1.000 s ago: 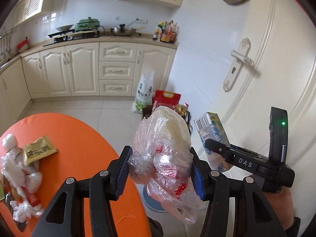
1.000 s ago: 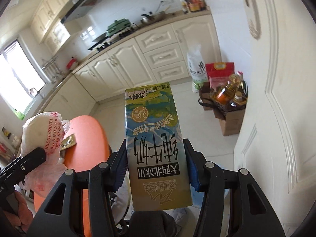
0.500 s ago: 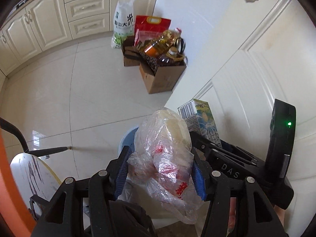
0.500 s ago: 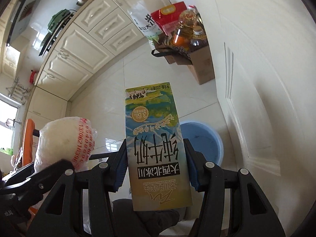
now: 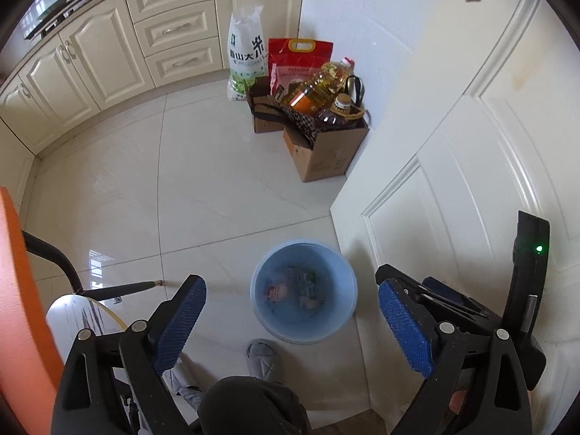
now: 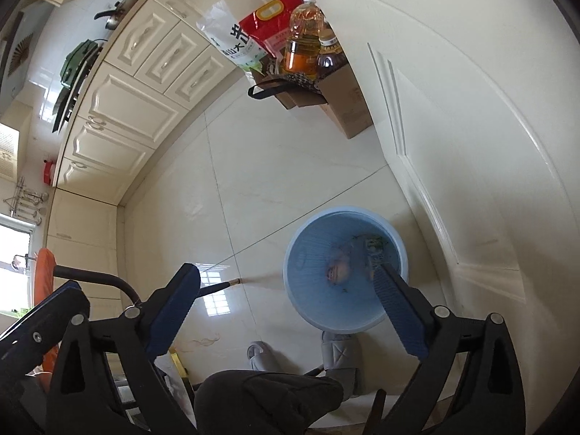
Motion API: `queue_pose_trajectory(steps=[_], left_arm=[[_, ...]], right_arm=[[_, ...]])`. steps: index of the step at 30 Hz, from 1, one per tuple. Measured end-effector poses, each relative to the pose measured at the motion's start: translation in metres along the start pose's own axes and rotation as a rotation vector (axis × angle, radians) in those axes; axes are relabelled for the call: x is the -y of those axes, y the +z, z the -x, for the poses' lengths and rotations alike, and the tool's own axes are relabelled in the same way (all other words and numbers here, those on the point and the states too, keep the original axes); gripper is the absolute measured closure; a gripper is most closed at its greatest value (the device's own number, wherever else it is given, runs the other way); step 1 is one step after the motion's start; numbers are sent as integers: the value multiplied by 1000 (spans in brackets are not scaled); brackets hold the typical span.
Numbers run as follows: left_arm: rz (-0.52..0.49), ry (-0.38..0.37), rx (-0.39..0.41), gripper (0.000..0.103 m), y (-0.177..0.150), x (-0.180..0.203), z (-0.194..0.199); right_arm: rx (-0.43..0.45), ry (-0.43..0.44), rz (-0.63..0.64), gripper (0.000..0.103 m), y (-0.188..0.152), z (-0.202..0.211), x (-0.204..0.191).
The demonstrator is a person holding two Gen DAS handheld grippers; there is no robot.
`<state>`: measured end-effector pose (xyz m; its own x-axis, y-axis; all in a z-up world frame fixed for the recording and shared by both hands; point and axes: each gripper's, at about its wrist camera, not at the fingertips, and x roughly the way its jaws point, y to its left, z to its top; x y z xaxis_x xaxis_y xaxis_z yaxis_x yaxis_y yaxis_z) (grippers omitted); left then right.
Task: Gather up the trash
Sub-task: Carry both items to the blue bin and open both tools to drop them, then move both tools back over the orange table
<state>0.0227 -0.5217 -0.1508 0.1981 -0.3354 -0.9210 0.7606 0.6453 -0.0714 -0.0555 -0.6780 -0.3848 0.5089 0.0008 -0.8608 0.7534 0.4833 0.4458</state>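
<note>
Both grippers hang over a light blue bin [image 5: 342,311] that stands on the white tiled floor [image 5: 203,188], just beside a white door [image 5: 453,166].

Left gripper [image 5: 291,326]: jaws spread wide, nothing between the blue pads [image 5: 179,322].

Right gripper [image 6: 286,311]: jaws likewise spread wide and empty. In the right wrist view one blue pad [image 6: 397,317] overlaps the bin's rim [image 6: 362,324].

Trash: a bundled plastic bag [image 5: 277,291] and a green-printed carton [image 5: 306,284] lie at the bottom of the bin; both appear blurred. The right wrist view shows the same bag [image 6: 339,270] and carton [image 6: 373,246] inside.

Surroundings: an orange surface [image 5: 21,308] edges the left side. A cardboard box [image 5: 326,152] holding oil bottles [image 5: 319,87] stands against the wall, touching a white rice sack [image 5: 244,54] and a red bag [image 5: 293,58]. Grey slippers [image 6: 340,353] are near the bin.
</note>
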Motion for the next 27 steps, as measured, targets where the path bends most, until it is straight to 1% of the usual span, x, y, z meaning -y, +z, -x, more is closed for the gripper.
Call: queue_pose_trajectory(steps=[1, 2, 3, 4, 6, 10, 11, 14, 17, 20, 24, 26, 27], left_arm=[[-3, 9, 23, 4, -2, -15, 7], [-3, 22, 49, 2, -3, -50, 18], [-2, 33, 78, 1, -11, -54, 31], [0, 38, 102, 1, -20, -50, 46], [14, 27, 150, 1, -43, -49, 79], [47, 17, 267, 1, -81, -50, 144], [57, 16, 294, 1, -97, -67, 160], [100, 21, 368, 1, -139, -89, 208], [149, 55, 436, 1, -181, -105, 245], [197, 105, 505, 1, -223, -115, 278], [275, 202, 583, 1, -281, -130, 320], [321, 255, 624, 1, -312, -130, 349], [344, 280, 640, 1, -326, -134, 357]], right_arm=[[5, 6, 3, 0, -1, 4, -3], [12, 8, 8, 0, -3, 9, -7], [19, 5, 13, 0, -5, 14, -12], [26, 7, 18, 0, -7, 21, -17], [42, 20, 34, 0, -10, 35, -28], [106, 19, 102, 0, -20, 76, -60], [127, 15, 127, 0, -24, 88, -72], [186, 43, 209, 0, -37, 123, -109], [238, 68, 294, 0, -52, 154, -150], [284, 110, 387, 0, -72, 181, -196], [348, 175, 527, 0, -107, 213, -260], [373, 202, 596, 0, -127, 224, -289], [388, 216, 638, 0, -139, 231, -307]])
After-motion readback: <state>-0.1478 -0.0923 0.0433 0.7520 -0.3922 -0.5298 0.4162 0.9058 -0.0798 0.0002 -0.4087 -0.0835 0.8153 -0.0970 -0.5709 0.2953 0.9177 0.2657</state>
